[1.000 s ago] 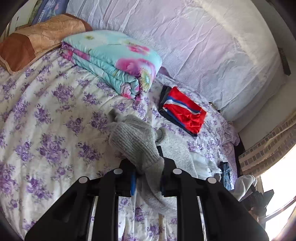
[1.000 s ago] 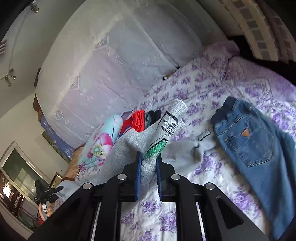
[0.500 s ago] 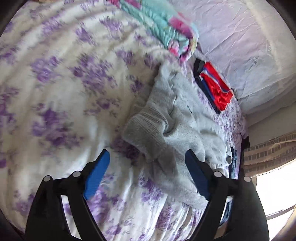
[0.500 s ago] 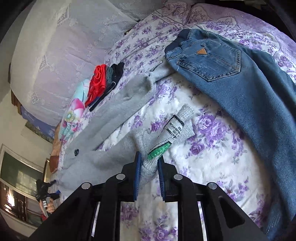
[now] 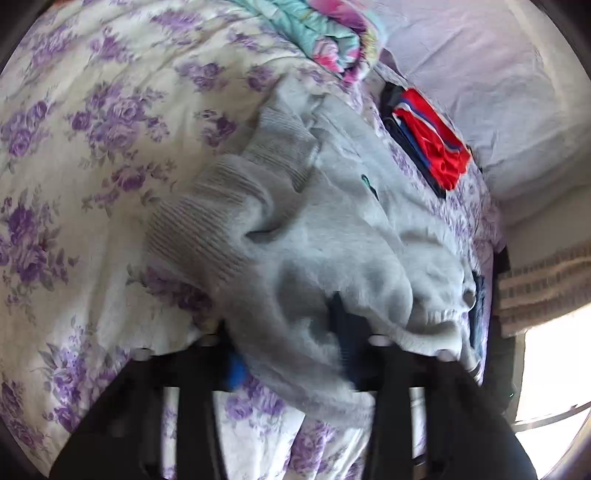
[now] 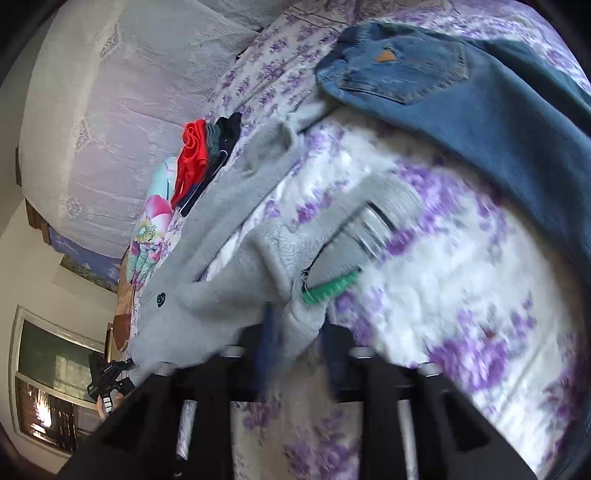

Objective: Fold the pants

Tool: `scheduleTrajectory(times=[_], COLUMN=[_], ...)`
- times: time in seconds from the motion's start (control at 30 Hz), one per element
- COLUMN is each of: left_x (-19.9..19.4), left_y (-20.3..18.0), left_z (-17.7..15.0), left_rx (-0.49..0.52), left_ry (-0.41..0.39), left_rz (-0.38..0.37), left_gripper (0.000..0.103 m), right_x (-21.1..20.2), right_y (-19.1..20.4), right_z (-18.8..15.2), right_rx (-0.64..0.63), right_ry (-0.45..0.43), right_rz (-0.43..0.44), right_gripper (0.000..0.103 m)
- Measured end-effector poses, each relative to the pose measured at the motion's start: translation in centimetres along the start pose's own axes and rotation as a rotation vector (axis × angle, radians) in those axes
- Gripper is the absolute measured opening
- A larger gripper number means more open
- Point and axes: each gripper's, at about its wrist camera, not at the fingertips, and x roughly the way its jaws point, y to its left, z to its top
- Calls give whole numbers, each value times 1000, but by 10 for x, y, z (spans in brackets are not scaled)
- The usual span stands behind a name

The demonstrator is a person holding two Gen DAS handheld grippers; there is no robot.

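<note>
Beyond the jaws of the left gripper (image 5: 291,354), a folded floral quilt (image 5: 325,33) and a red garment (image 5: 432,144) on a dark pile are lying on the purple-flowered bedsheet (image 5: 92,147), well apart from the fingers. Beyond the right gripper (image 6: 295,347), up to the right, blue jeans (image 6: 480,96) are spreading over the sheet, and one end of the gray fabric is reaching their waistband. The gray pants (image 5: 295,229) are soft and bunched, with ribbed cuffs; a white label and a green tag are showing near the right jaws. Their long axis is running away from the right jaws toward the upper left. The left jaws have just been closing, and they are gripping a gray fold between them. The right jaws are also clamping gray fabric.
</note>
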Motion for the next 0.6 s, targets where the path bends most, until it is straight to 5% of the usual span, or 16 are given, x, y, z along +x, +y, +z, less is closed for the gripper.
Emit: scheduleTrajectory(times=[0.03,0.27,0.47,0.5,0.6], left_x=[-6,-95,-39,-33,-47], left_y=[2,-29,38,52,72], left_z=[5,6,-52,-61,-70], left_rx=[-21,76,37,25,-24], left_ry=[-2,-167,-7,-5,-39], left_rz=[-40,-127,-15,-30,-169], left_gripper=[15,13,16,17,24], right_x=[0,-49,-15,-11,-33], right_y=[6,79,1,-13,-25], right_z=[5,17,-24,-32,-42], right_rx=[-10,-207,-62,-44,9], right_ry=[-15,-120,153,200,151], right_rz=[0,94,-47,-67,-19], right_gripper=[13,13,20,20,27])
